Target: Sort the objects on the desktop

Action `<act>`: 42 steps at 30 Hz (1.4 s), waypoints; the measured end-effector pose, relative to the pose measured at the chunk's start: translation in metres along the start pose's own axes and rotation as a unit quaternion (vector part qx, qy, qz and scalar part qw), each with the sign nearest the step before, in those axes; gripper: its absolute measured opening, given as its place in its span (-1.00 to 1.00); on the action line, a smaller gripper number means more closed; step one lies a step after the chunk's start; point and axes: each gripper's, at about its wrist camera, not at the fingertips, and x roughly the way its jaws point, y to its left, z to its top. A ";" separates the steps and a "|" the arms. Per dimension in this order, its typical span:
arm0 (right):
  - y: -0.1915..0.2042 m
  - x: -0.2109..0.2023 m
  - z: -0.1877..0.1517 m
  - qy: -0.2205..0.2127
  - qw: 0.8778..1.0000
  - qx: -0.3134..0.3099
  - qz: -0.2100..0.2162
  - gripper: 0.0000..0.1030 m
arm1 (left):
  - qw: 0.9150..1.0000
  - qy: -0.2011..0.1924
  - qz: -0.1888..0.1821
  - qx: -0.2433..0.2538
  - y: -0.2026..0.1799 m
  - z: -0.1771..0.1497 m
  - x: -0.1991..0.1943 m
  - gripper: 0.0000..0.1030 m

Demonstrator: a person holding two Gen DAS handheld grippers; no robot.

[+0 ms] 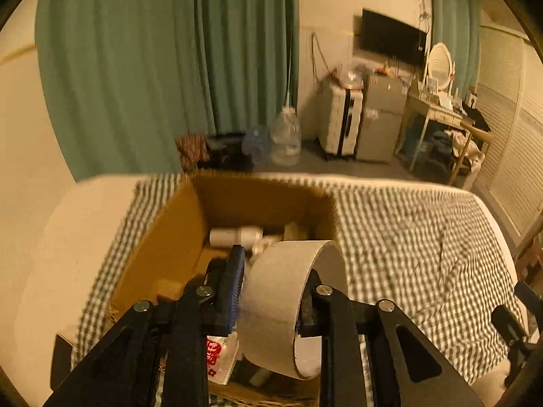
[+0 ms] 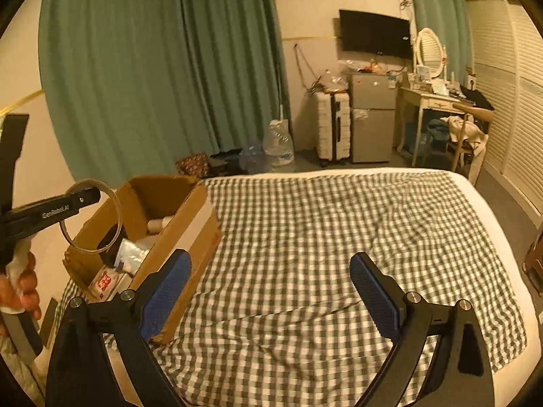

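My left gripper [image 1: 271,281] is shut on a wide roll of tape [image 1: 281,305] and holds it above the open cardboard box [image 1: 169,254]. The box stands on the checked bedspread [image 1: 407,244] and holds a white bottle [image 1: 234,235] and a packet with red print [image 1: 219,356]. In the right wrist view the tape roll [image 2: 91,217] shows as a thin ring held over the box [image 2: 190,224] at the left. My right gripper [image 2: 269,281] is open and empty above the checked bedspread [image 2: 322,237], to the right of the box.
Green curtains [image 2: 152,68] hang behind the bed. Large water bottles [image 2: 278,147], a white suitcase [image 2: 334,129], a small fridge [image 2: 373,118] and a dressing table with a mirror [image 2: 431,95] stand on the far side of the room.
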 end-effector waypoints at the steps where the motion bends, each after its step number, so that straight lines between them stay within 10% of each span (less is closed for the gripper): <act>1: 0.002 0.003 -0.001 0.005 1.000 -0.002 0.001 0.84 | 1.000 0.017 0.004 0.001 0.006 -0.004 0.011 0.29; 3: 0.007 0.010 0.000 0.015 1.000 -0.006 0.001 0.84 | 0.997 0.045 0.060 0.004 0.013 -0.012 0.022 0.83; 5: 0.009 0.013 0.003 0.019 1.000 -0.004 0.001 0.84 | 0.996 0.054 0.076 -0.003 0.020 -0.015 0.024 0.83; 14: 0.020 -0.012 0.005 0.012 1.000 -0.009 0.003 0.84 | 0.980 0.193 -0.022 -0.050 0.035 -0.013 0.043 0.96; 27: -0.005 -0.049 -0.021 -0.031 0.999 0.006 0.007 0.99 | 0.995 -0.070 -0.035 -0.060 -0.013 -0.095 -0.075 1.00; 42: -0.010 -0.024 -0.041 0.022 0.999 0.023 0.004 0.99 | 0.997 -0.078 0.003 -0.024 -0.029 -0.101 -0.080 1.00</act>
